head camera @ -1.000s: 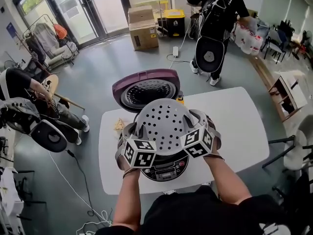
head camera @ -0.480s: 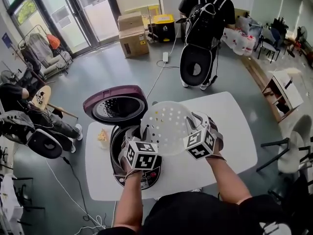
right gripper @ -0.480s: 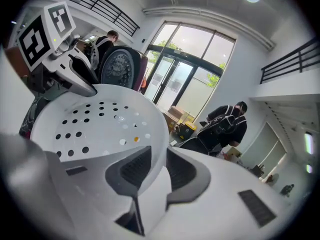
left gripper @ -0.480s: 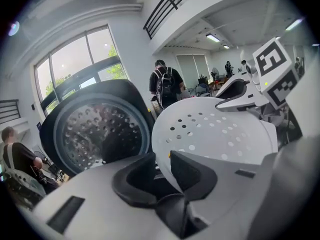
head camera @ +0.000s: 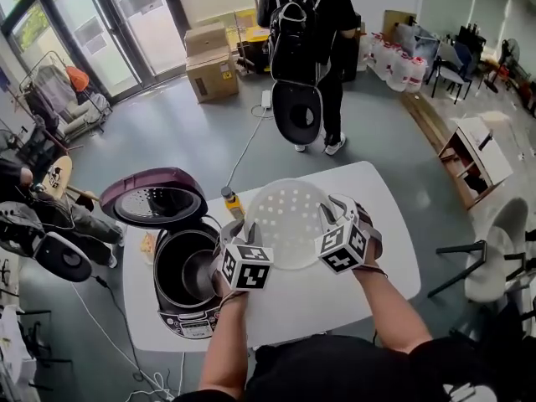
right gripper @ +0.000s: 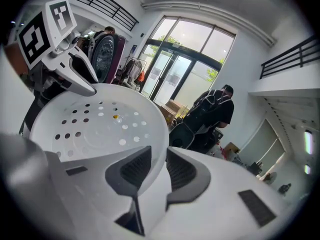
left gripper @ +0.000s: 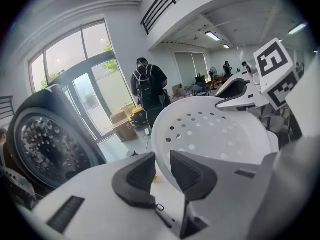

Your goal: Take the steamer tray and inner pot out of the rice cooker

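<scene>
White perforated steamer tray [head camera: 287, 220] aloft over table [head camera: 392, 220], out of cooker. Left gripper [left gripper: 162, 168] nipped narrow on its left rim, right gripper [right gripper: 156, 166] nipped narrow on opposite rim: two-sided pinch for level carry. Tray empty. Left of it, rice cooker [head camera: 184, 325], lid [head camera: 155, 198] up, inner pot [head camera: 188, 270] seated inside, apparently empty, likely next. Beyond, person with backpack [head camera: 301, 23].

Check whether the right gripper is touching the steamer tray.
Touching. In the right gripper view, the white rim of the steamer tray runs between the two jaws of the right gripper, which are closed on it from both sides.
</scene>
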Demonstrator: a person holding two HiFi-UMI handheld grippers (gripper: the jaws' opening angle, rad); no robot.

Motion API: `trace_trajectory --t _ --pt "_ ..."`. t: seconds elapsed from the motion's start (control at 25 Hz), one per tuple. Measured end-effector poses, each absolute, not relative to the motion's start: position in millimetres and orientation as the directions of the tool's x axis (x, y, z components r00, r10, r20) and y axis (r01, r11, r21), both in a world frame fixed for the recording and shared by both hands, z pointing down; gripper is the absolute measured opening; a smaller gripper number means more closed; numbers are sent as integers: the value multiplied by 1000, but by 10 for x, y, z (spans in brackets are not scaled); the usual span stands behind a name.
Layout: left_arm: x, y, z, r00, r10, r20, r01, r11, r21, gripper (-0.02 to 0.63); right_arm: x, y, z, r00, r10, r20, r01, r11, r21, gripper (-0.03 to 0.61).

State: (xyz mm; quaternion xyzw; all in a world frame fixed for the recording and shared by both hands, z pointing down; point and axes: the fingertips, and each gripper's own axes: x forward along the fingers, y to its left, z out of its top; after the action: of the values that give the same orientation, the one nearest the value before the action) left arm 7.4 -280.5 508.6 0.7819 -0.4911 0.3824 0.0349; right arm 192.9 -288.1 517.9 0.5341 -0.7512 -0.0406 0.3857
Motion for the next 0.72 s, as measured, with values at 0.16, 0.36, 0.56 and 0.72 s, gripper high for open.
trace_trajectory --t 0.16,0.36,0.56,0.72 --pt "352 -2942 5422 219 -725 653 -808 -510 -295 94 2209 -3003 5500 -127 -810 572 -762 449 466 95" --pt "499 -3144 5896 202 -708 677 -822 -498 -276 89 2359 -3207 5971 -133 -779 613 -752 482 449 97" --pt "523 -3309 6371 182 -691 700 -832 -488 -266 91 2380 -3430 6496 -136 -750 647 -737 513 440 98" --pt "533 -3476 6801 170 -678 715 -845 -474 -249 89 2398 -3612 6937 -136 -726 675 -737 529 420 98"
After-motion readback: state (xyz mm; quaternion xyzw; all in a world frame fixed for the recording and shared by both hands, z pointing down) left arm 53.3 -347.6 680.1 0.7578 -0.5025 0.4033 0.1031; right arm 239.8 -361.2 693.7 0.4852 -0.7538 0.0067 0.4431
